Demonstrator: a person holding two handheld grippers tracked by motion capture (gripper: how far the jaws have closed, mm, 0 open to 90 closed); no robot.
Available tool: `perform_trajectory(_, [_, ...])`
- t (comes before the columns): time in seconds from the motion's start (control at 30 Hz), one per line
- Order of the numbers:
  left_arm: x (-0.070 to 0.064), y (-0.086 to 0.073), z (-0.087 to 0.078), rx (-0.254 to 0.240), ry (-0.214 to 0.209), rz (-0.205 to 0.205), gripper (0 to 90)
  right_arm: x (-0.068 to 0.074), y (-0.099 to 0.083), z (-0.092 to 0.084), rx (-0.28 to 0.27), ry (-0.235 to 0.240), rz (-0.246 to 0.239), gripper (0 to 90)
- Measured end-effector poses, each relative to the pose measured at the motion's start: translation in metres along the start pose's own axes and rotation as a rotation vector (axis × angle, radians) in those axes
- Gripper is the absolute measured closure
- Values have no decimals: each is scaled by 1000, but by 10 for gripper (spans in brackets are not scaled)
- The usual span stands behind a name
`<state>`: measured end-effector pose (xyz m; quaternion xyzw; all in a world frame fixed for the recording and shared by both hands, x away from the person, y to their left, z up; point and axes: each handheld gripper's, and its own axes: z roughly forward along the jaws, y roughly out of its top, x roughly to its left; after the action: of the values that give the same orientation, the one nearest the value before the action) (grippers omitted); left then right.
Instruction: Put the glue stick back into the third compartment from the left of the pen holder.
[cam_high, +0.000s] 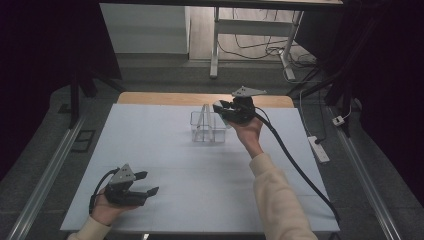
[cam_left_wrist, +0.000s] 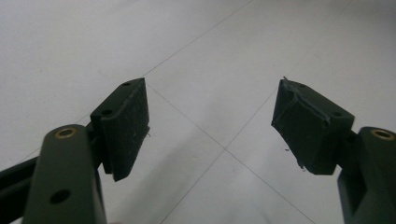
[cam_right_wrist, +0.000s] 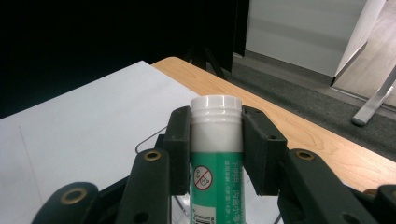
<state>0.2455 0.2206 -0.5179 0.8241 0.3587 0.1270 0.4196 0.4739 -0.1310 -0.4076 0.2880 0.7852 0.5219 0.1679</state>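
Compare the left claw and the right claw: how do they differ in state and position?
The left claw is open and empty; the right claw is shut on a green-and-white tube. The left claw sits low near the table's front edge; the right claw is at the clear container. Both are black and hand-held.

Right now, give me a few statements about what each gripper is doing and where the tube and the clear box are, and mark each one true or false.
1. The right gripper is shut on a green and white tube. True.
2. The left gripper holds a tube. False: it is open, with nothing between its jaws.
3. The right gripper is near the clear box at the far side of the table. True.
4. The tube's cap is black. False: it is white.
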Motion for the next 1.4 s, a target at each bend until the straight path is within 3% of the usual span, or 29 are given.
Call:
perform_trajectory(1.17, [3, -2, -2, -9, 0, -8, 272, -12, -6, 40, -7, -21, 25, 639])
perform_trajectory(1.3, [2, -2, -2, -6, 1, -5, 272, -11, -5, 38, -8, -30, 28, 517])
perform_trajectory(1.4, [2, -2, -2, -5, 0, -3, 272, -9, -3, 36, 3, -26, 23, 479])
